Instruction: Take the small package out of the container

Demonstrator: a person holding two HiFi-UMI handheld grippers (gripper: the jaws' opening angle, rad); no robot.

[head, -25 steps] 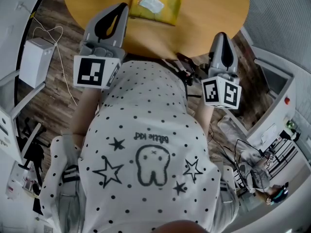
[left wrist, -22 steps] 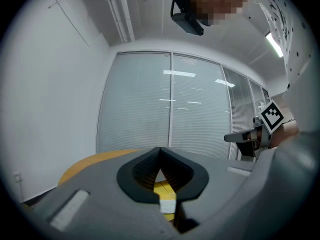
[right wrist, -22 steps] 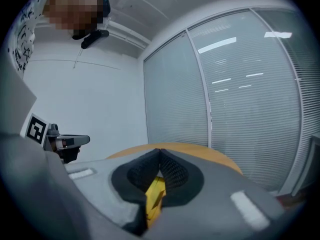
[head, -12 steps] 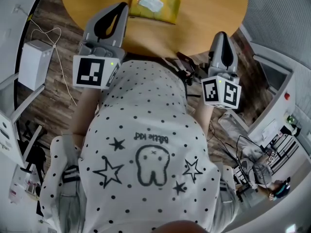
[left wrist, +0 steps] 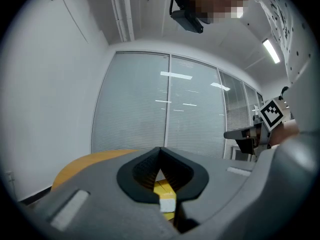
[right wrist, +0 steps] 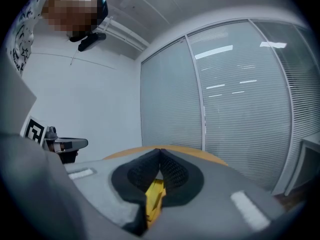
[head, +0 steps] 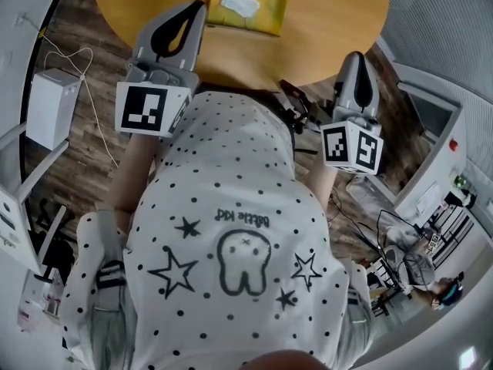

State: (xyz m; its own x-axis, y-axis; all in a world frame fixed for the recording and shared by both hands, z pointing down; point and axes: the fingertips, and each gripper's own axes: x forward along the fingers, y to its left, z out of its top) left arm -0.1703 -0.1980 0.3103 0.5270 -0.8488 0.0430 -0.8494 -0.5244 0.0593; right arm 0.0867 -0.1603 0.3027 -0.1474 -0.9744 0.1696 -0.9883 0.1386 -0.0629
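A yellow flat package [head: 245, 8] with a white patch on top lies at the near side of the round wooden table [head: 331, 21]. Whether it is the container or the small package I cannot tell. My left gripper [head: 199, 8] is shut and empty, its tip at the table's near edge just left of the package. My right gripper [head: 354, 55] is also shut and empty, by the table's right edge and apart from the package. In the left gripper view the yellow package [left wrist: 165, 190] shows through the gap behind the closed jaws, as it does in the right gripper view [right wrist: 154, 196].
A white box [head: 48, 99] with a thin cable [head: 92, 91] sits on the wooden floor at left. Grey equipment and cabling [head: 416, 237] crowd the right side. The person's dotted shirt [head: 231, 237] fills the lower middle. Glass partitions with blinds [left wrist: 165, 104] stand beyond the table.
Both grippers stay shut and almost still; the head view has shifted slightly.
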